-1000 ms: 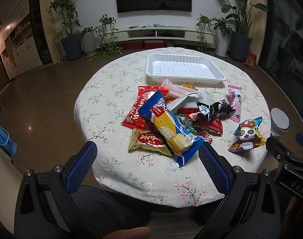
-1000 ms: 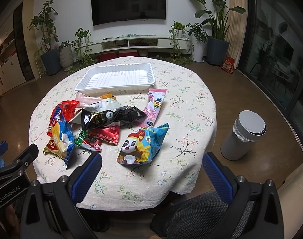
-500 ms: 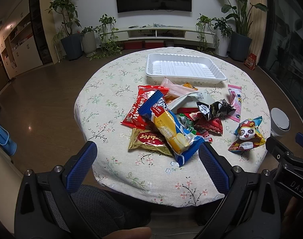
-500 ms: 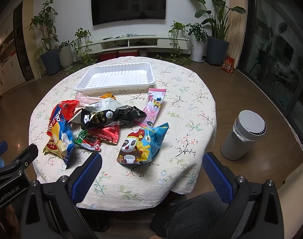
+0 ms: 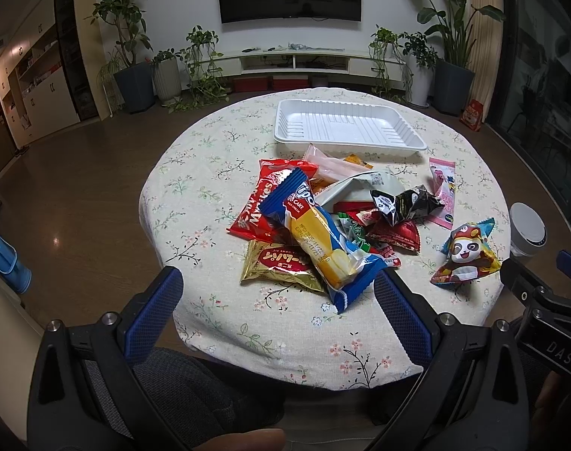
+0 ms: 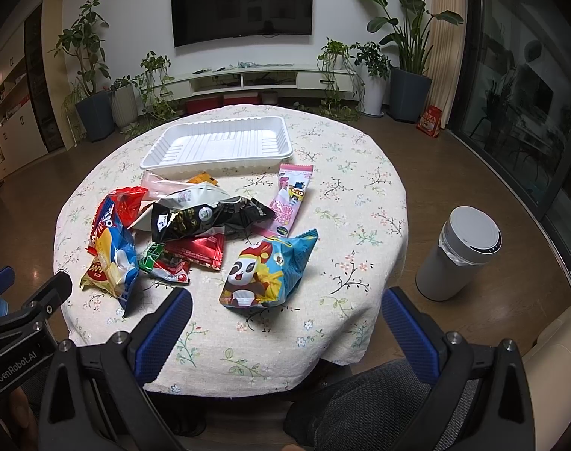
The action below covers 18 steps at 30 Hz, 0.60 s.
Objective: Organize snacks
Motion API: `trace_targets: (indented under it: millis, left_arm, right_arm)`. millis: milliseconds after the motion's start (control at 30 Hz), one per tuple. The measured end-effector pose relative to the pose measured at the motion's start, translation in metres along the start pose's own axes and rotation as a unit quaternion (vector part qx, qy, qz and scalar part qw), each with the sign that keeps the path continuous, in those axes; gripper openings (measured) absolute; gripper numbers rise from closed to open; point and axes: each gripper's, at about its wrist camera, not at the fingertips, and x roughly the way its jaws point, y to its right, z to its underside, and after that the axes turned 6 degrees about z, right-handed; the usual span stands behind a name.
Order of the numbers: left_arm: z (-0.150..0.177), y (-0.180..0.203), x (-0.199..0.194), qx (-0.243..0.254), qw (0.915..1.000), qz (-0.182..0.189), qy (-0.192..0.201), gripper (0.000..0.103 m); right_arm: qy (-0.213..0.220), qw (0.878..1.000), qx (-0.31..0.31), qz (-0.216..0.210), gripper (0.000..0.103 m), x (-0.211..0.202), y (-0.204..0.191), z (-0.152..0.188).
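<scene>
While the snacks (image 5: pixel 334 221) are lying heaped at the middle of the frame on the table (image 5: pixel 195 173), with a panda bag (image 6: pixel 266 270) sitting apart toward the lower right of the pile, the white tray (image 5: pixel 345 127) is waiting bare above them, so nothing is sorted yet and every packet is left to move. Both the left gripper (image 5: pixel 281 319) and right gripper (image 6: pixel 285 327) are hovering low in frame, jaws spread wide and holding nothing.
</scene>
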Motion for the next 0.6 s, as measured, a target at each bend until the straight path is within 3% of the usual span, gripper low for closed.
trace_targets:
  millis: [600]
  left_arm:
    - [0.003, 0.0011, 0.0014, 0.0, 1.0, 0.0, -0.001, 0.103]
  right_arm:
    - [-0.003, 1.0, 0.0, -0.001, 0.103, -0.0017, 0.0013, -0.0001]
